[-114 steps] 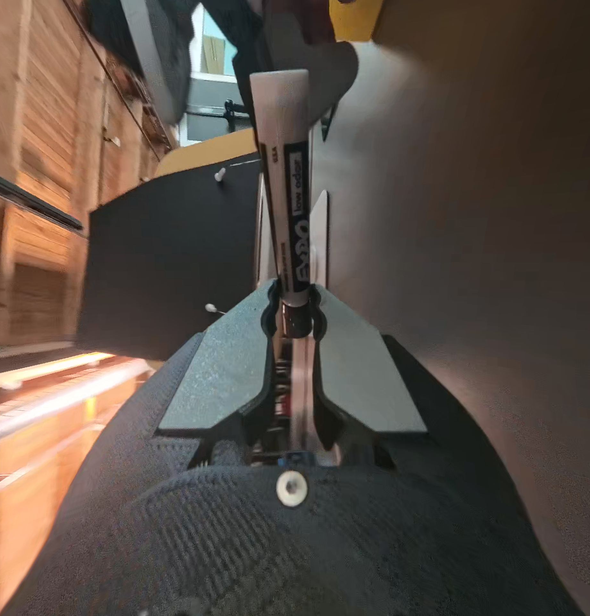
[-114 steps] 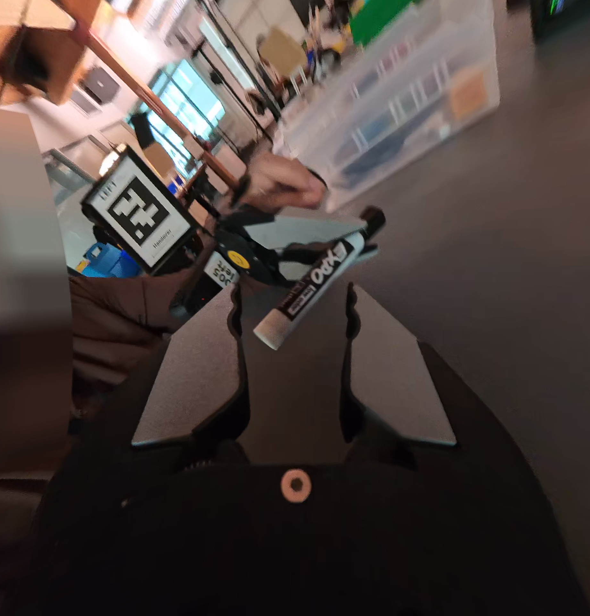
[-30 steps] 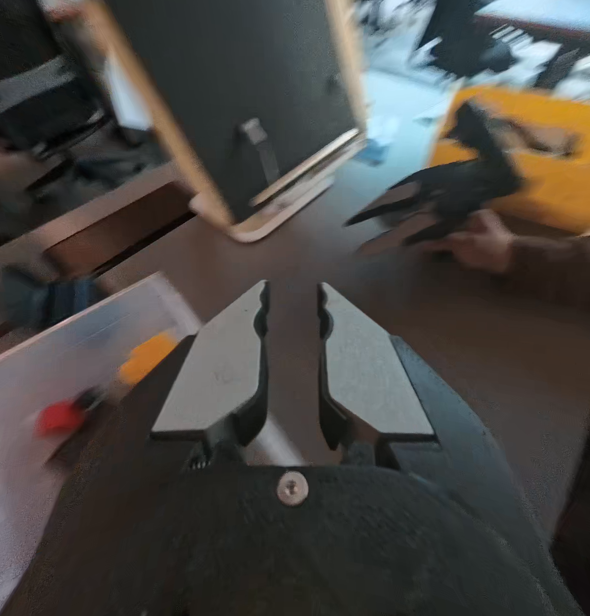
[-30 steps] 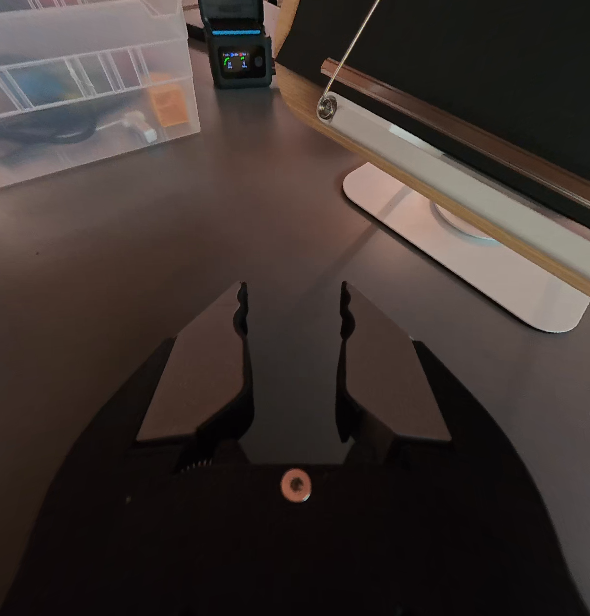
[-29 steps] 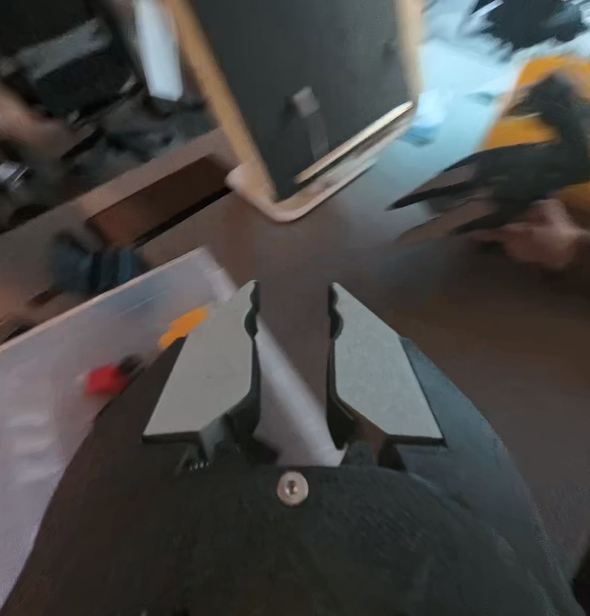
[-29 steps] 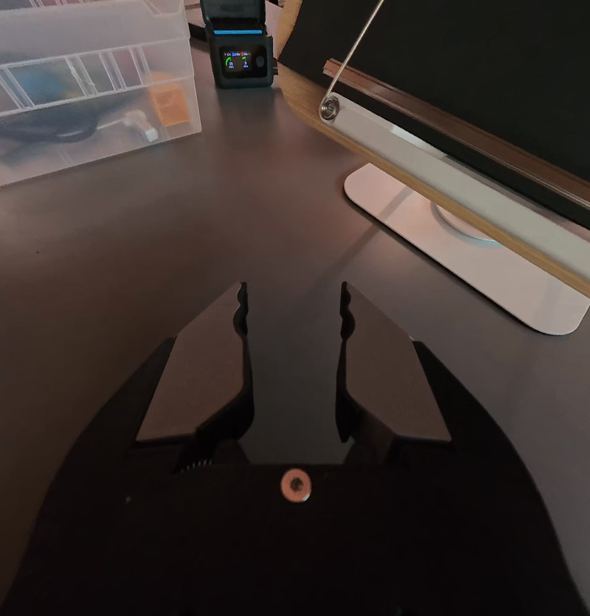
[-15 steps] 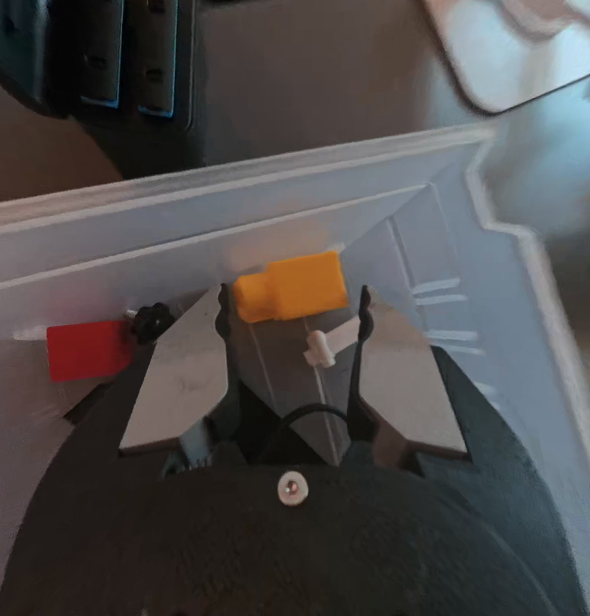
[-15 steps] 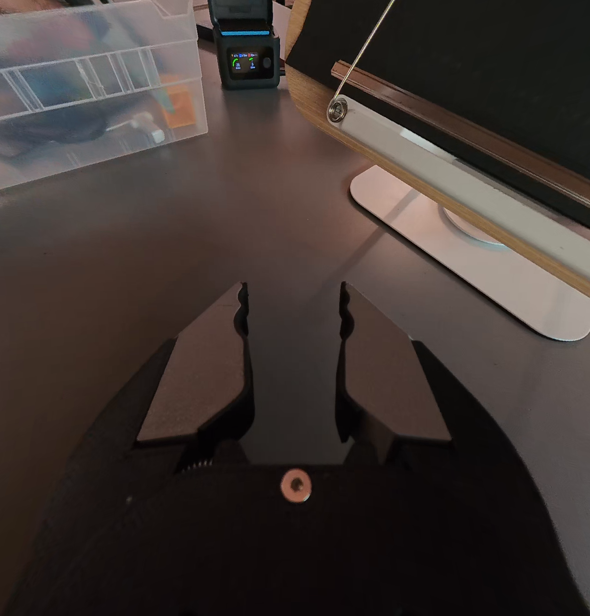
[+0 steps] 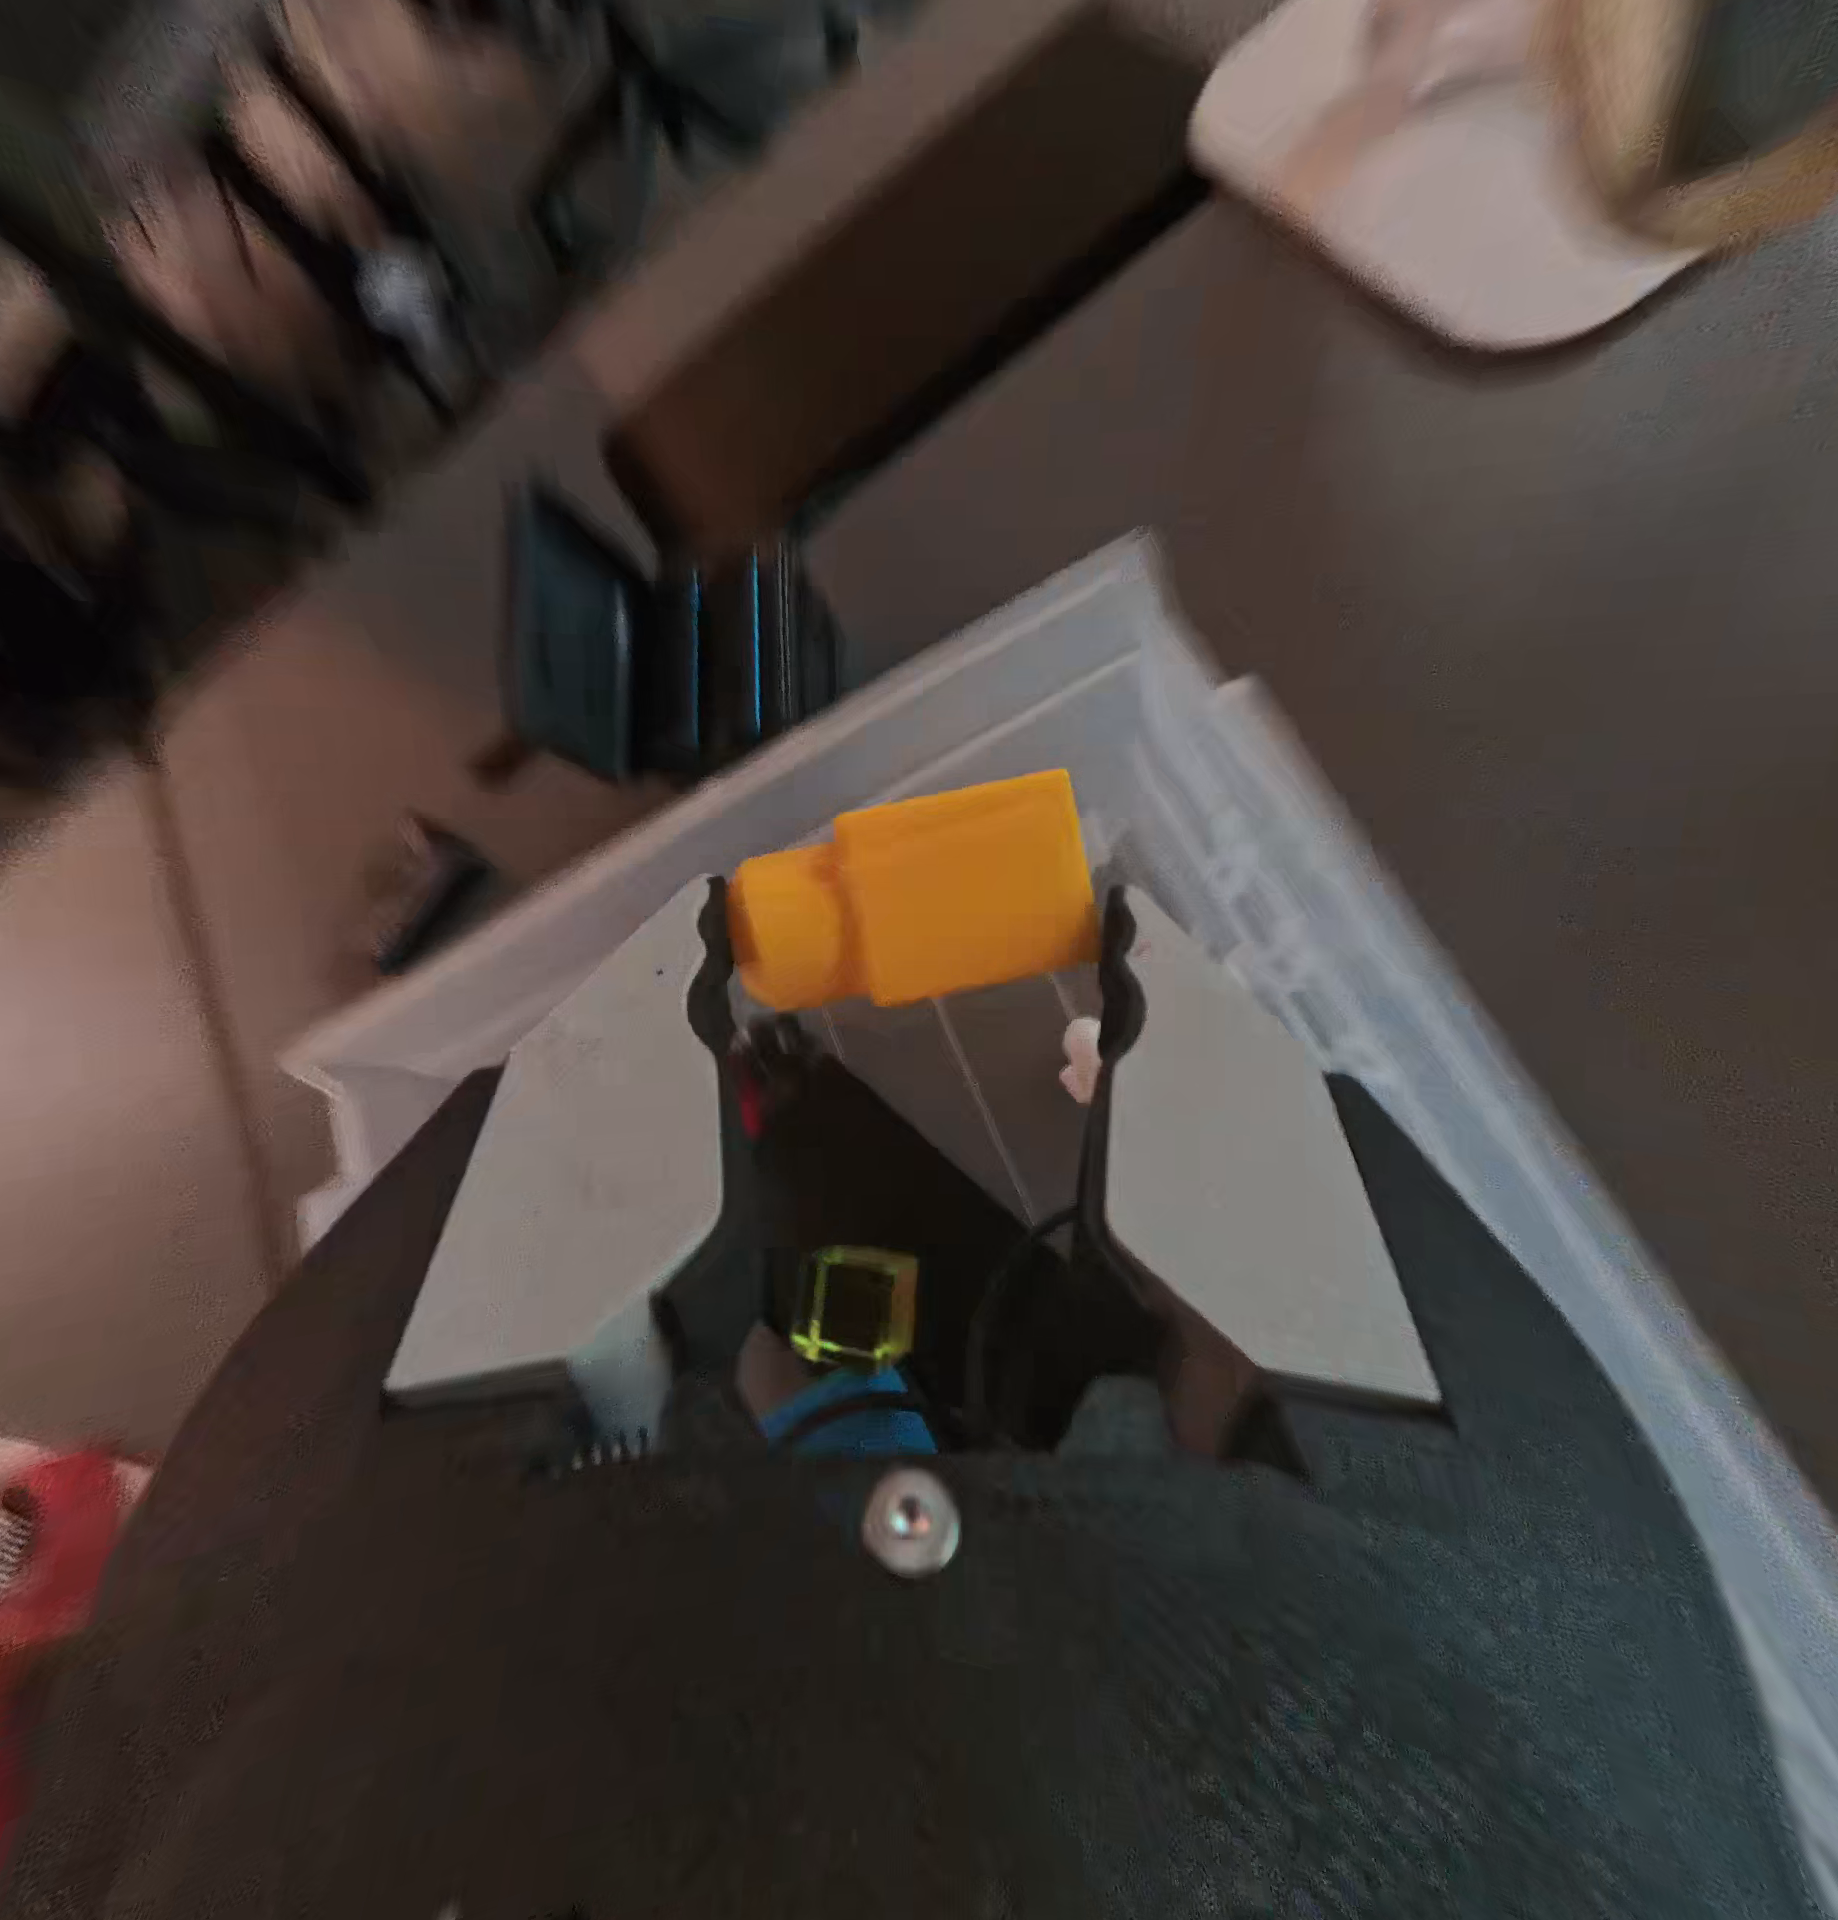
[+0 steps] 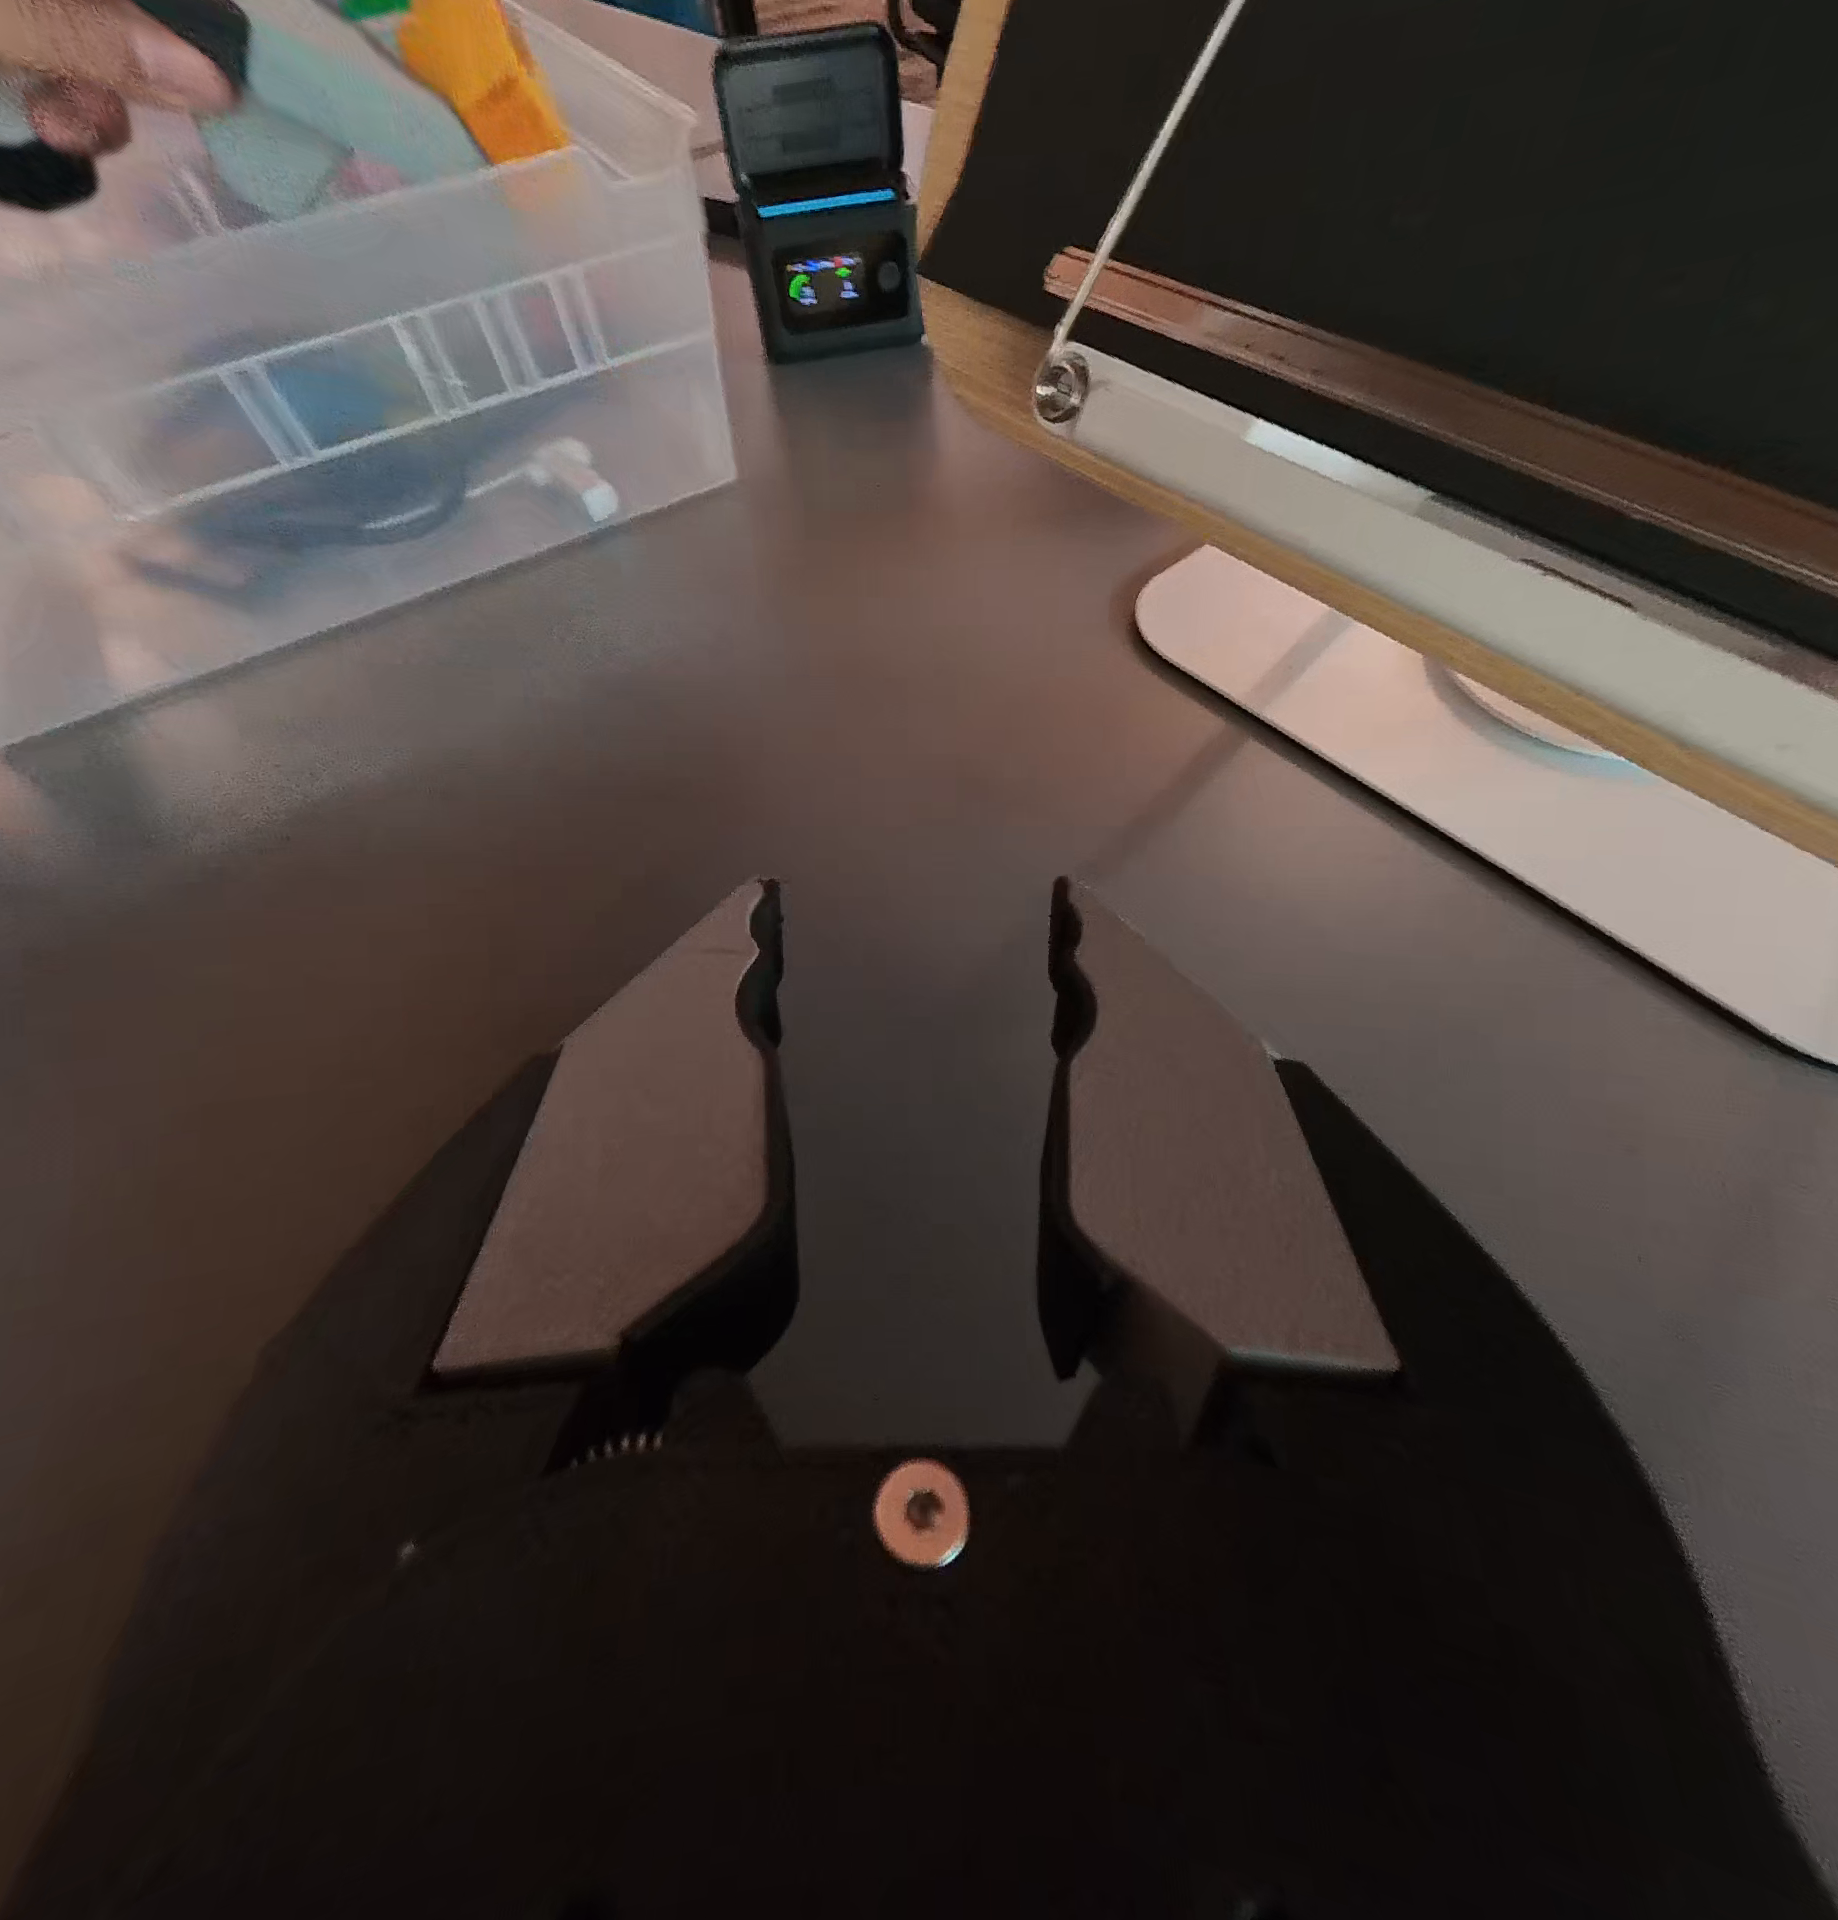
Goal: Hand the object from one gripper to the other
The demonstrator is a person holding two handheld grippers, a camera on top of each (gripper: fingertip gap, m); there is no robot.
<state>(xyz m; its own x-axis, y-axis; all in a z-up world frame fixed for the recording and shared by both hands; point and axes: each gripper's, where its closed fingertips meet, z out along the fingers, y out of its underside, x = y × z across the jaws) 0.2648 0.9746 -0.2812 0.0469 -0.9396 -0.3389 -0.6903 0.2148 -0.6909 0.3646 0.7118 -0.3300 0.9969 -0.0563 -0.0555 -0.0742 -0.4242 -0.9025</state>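
An orange block (image 9: 915, 894) with a round stub on one end sits crosswise between the tips of my left gripper (image 9: 910, 914). The jaws press on its two ends and hold it over the clear plastic bin (image 9: 1258, 831). The right wrist view shows the orange block (image 10: 489, 94) blurred, above the rim of the bin (image 10: 375, 312), with a hand (image 10: 63, 83) beside it. My right gripper (image 10: 915, 904) is open and empty, low over the dark table (image 10: 686, 727), and points toward the bin.
The bin holds a yellow-green cube (image 9: 853, 1309), a small white piece (image 9: 1079, 1060) and a black cable. A small black device with a lit screen (image 10: 832, 281) stands behind the bin. A black board on a white-based stand (image 10: 1517, 779) fills the right.
The left gripper swung from the table to the bin, opened around the orange block, then closed on it and raised it. The right gripper stayed open and tilted up a little.
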